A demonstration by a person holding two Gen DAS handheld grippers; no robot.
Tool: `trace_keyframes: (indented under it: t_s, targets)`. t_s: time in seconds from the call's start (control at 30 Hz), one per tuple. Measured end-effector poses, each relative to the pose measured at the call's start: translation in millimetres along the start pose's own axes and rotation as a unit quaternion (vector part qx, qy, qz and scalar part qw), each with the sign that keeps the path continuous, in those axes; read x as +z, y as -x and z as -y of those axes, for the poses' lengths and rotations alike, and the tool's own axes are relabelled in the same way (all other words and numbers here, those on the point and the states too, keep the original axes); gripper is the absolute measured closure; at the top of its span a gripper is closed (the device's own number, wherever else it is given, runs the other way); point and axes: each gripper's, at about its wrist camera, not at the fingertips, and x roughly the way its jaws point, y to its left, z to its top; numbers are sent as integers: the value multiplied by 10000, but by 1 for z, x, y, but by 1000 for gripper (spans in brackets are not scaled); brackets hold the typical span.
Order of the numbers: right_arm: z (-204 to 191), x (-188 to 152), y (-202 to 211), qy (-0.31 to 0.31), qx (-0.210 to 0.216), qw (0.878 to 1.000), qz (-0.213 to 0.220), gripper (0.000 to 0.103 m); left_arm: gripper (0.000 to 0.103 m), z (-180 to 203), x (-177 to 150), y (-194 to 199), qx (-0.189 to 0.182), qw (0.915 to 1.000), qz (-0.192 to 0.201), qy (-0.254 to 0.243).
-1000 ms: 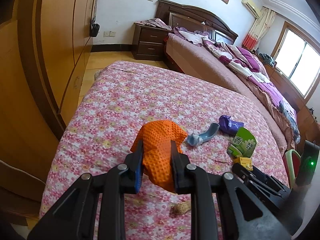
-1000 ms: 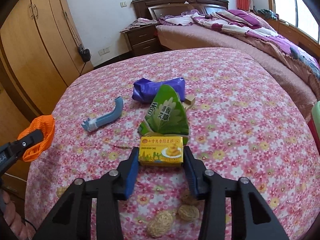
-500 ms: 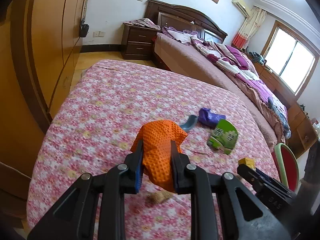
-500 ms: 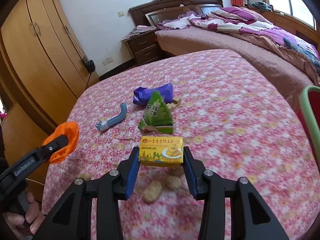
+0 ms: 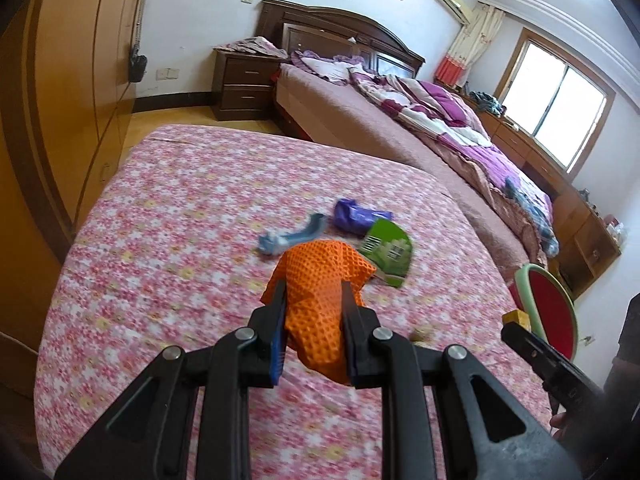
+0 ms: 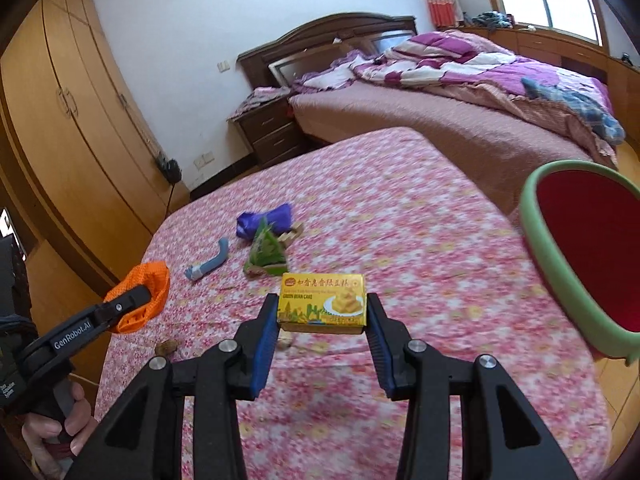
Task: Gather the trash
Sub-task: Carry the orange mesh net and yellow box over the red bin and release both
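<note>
Your left tool point(image 5: 313, 300) grips a crumpled orange mesh wrapper point(image 5: 320, 280) above the floral bed point(image 5: 180, 220). Your right tool point(image 6: 322, 316) clamps a yellow cake box point(image 6: 322, 299) near the red bin point(image 6: 568, 280); a green packet point(image 6: 266, 254), purple wrapper point(image 6: 264, 220) and blue handle point(image 6: 208, 266) lie together mid-bed.

Two tongs point(image 6: 322, 330), two beds point(image 6: 400, 216), one bin point(image 6: 560, 280)

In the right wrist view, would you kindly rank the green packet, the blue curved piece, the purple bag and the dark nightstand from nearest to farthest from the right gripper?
1. Green packet, just ahead of the right gripper, slightly left.
2. Blue curved piece, farther left on the bedspread.
3. Purple bag, behind the packet.
4. Dark nightstand, off the bed by the far wall.

Blue piece and purple bag are close to call.
</note>
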Motion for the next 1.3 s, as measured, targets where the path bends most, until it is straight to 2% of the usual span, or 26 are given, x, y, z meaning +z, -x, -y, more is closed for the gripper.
trace_keyframes:
  t_s: [0.2, 0.7, 1.07, 1.3]
  targets:
    - [20, 1, 31, -61, -150, 9996, 250, 58, 80, 28, -4, 5, -93, 9997, -30, -236]
    - [93, 3, 94, -506, -482, 9935, 902, 58, 80, 115, -9, 10, -651, 9939, -221, -865]
    - [149, 2, 122, -970, -885, 9836, 1233, 58, 80, 186, -15, -12, -923, 9830, -425, -1527]
    - [191, -5, 129, -1335, -1166, 9755, 1304, 58, 80, 238, -24, -36, -1205, 9711, -647, -1956]
